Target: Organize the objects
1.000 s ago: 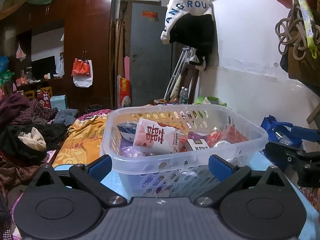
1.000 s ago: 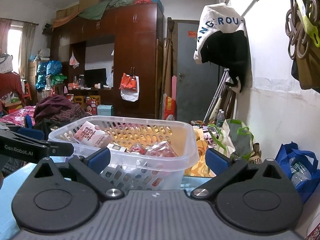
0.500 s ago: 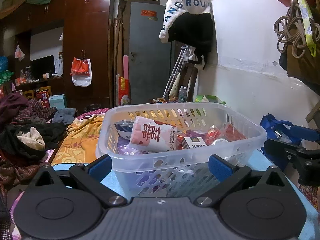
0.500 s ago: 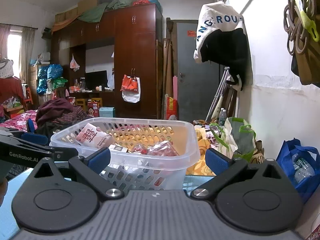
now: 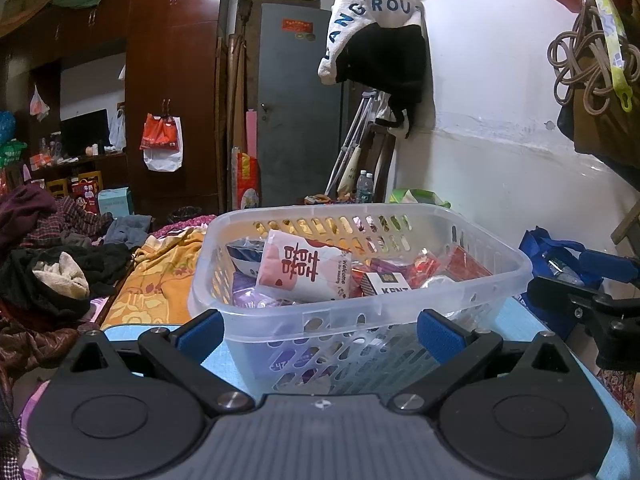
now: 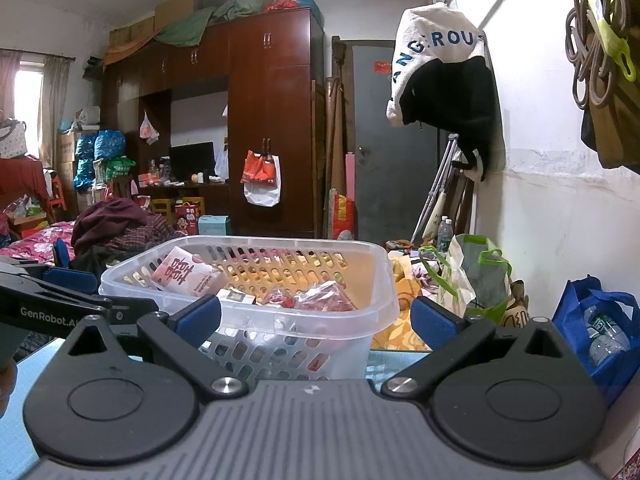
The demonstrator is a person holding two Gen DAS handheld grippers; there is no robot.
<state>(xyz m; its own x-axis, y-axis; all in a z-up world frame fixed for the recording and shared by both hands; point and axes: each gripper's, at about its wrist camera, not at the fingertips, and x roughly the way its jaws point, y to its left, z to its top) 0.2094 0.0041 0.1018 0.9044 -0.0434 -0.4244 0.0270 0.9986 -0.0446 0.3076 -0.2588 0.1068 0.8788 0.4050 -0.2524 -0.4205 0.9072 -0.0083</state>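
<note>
While both tools hang back empty, the scene reads like this, largest thing first:

Bench (image 5: 516,320): light blue top. It carries the basket, which stands close in front of both cameras.

Basket (image 5: 360,308): clear plastic, slotted walls, thick rolled rim, upright on the bench. By its look it is light and somewhat flexible, so I judge the walls would bow under a hard pinch. The rim is the stiffest part and the sensible place to take hold, one tool on each side so it does not tip.

Left hand-held gripper (image 5: 320,330): fingers spread wide, nothing between them, level with the basket's near wall. It also shows at the left edge of the right wrist view (image 6: 76,280).

Right hand-held gripper (image 6: 316,318): fingers equally wide apart, nothing held, facing the basket's near right corner. Its tip shows at the right of the left wrist view (image 5: 604,266).

Pink packet (image 5: 304,270): largest item inside, leaning tilted on the pile at the basket's left. It looks soft and light; grip a flat edge.

Red wrapped snacks (image 6: 316,296): crinkly film, likely slippery and crushable, lying toward the basket's right.

KENT box (image 5: 388,286): small stiff carton near the middle, partly buried. Its flat sides suit a firm pinch.
</note>
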